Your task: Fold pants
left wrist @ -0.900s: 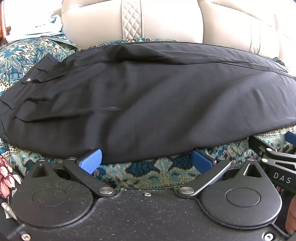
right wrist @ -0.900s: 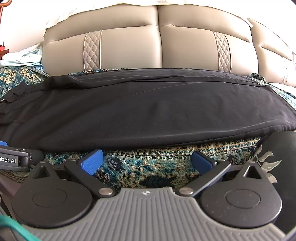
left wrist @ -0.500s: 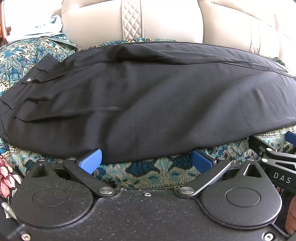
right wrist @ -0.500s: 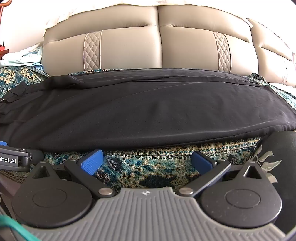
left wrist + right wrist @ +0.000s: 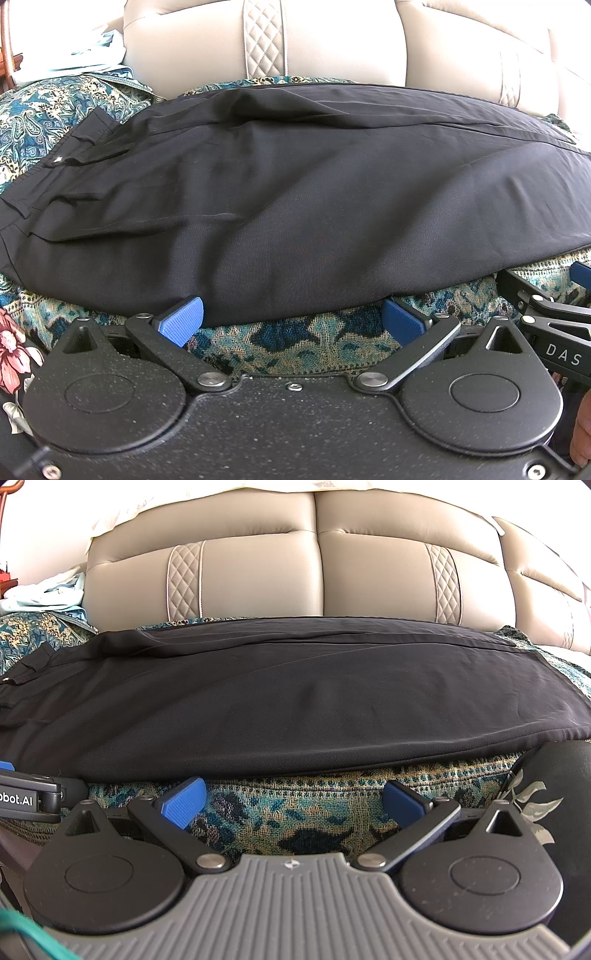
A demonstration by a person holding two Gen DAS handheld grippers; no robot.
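Observation:
Black pants (image 5: 295, 206) lie flat, folded lengthwise, on a teal patterned sofa cover (image 5: 295, 343), waistband at the left (image 5: 74, 147). They also fill the right wrist view (image 5: 295, 709), hem end at the right. My left gripper (image 5: 291, 319) is open and empty, its blue fingertips (image 5: 181, 321) at the pants' near edge. My right gripper (image 5: 291, 799) is open and empty, just short of the near edge, over the cover (image 5: 295, 812). Each gripper shows at the side of the other's view.
The beige leather sofa back (image 5: 314, 576) rises behind the pants. Light blue cloth (image 5: 74, 55) lies at the far left. A black cushion with a leaf print (image 5: 554, 812) sits at the near right.

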